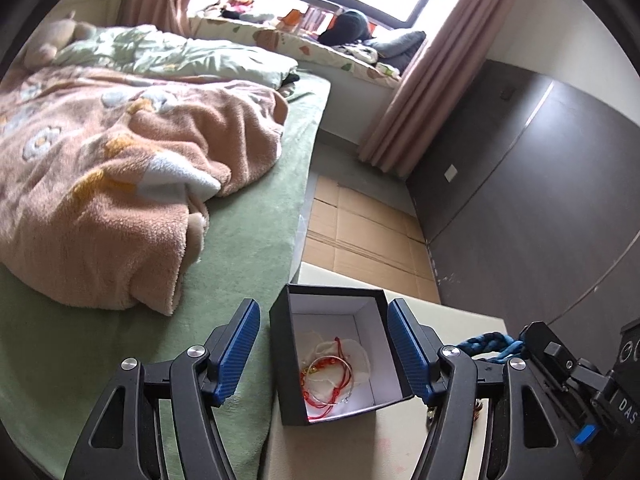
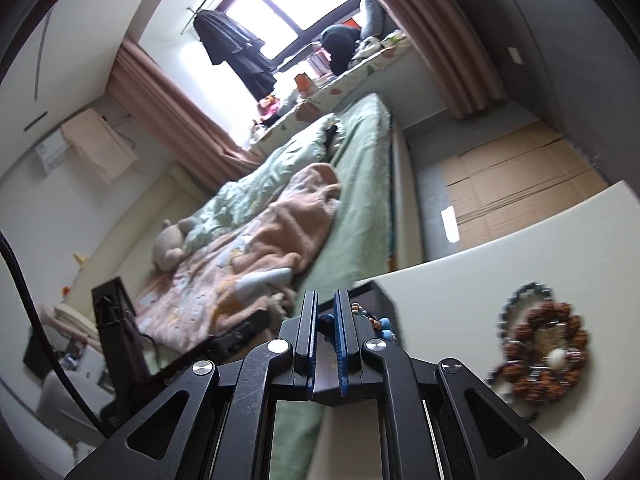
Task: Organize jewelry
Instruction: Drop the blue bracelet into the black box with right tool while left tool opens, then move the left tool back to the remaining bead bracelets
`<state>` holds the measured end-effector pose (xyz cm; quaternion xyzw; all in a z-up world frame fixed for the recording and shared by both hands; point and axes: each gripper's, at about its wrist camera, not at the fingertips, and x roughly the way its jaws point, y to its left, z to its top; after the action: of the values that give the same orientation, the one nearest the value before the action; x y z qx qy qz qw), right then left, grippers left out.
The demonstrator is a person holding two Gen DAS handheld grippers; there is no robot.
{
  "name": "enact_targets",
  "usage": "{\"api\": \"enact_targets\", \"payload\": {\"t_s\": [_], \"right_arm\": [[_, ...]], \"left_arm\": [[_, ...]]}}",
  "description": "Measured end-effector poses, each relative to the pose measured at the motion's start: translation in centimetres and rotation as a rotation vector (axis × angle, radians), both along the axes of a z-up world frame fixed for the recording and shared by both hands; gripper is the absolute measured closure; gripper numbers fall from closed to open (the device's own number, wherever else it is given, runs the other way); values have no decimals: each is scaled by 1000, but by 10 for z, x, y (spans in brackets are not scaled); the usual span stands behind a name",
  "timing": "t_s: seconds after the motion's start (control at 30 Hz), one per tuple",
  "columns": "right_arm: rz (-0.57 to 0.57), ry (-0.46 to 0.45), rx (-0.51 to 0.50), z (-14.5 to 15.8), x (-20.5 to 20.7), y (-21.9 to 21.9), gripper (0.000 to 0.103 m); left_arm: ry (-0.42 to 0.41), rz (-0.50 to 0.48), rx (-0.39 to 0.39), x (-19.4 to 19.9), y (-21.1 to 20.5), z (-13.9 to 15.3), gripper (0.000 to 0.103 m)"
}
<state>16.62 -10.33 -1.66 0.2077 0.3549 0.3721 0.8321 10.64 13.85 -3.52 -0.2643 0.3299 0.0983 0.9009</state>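
A small black box [image 1: 334,360], square with a white lining, stands open on the pale surface [image 1: 452,320] next to the bed. In it lie thin bangles and red cord bracelets [image 1: 328,376] on a scrap of white cloth. Your left claw [image 1: 324,350] is spread wide, one blue ribbed pad on each side of the box; the right pad looks to be at the box wall, the left stands clear, and neither presses.

Your right claw [image 2: 325,312] is nearly closed, pinching a beaded strand [image 2: 374,320] with blue and brownish beads that hangs off to the right of its tip. On the surface to the right lies a heap of bead bracelets [image 2: 540,352]: knobbly reddish-brown seeds, a ring of small dark blue beads, one pale bead.

These pieces look light and limp. A strand will likely sag and swing, so pinch it across the cord or one bead, not a loose loop. The thin bangles are stiff but probably slippery. The box is rigid card and light enough to skid; hold it by opposite walls.

Beyond lie a green sheet [image 1: 248,216], a fluffy peach blanket [image 1: 120,184], pink curtains [image 1: 416,92] and flattened cardboard [image 1: 360,224] on the floor
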Motion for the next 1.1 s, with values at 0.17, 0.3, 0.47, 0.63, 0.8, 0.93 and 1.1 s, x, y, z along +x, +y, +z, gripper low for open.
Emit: {"api": "enact_targets", "payload": {"t_s": [0.17,0.3,0.47,0.63,0.8,0.93,1.1], "right_arm": [[27,5,-51,-9,2,23,79],[8,86,-74,-24,10,13,37],[-30,105,-77,-20,12,-17,34],[-86,122,-93,-18,5,-55,23],[-136,138,-129,-16,2,-84,14],[-149,151,-146,-16,-1,-100,13],[-175,183,-186,-22,-2,-116,13]], "left_arm": [[19,14,-33,0,6,-5,36],[42,8,-41,1,3,-8,33],[8,-20,-15,0,-11,-3,19],[-4,-88,8,3,-35,0,17],[-6,-147,26,5,-59,0,17],[-4,-190,51,6,-78,-1,17],[-2,-243,88,8,-104,-4,17]]}}
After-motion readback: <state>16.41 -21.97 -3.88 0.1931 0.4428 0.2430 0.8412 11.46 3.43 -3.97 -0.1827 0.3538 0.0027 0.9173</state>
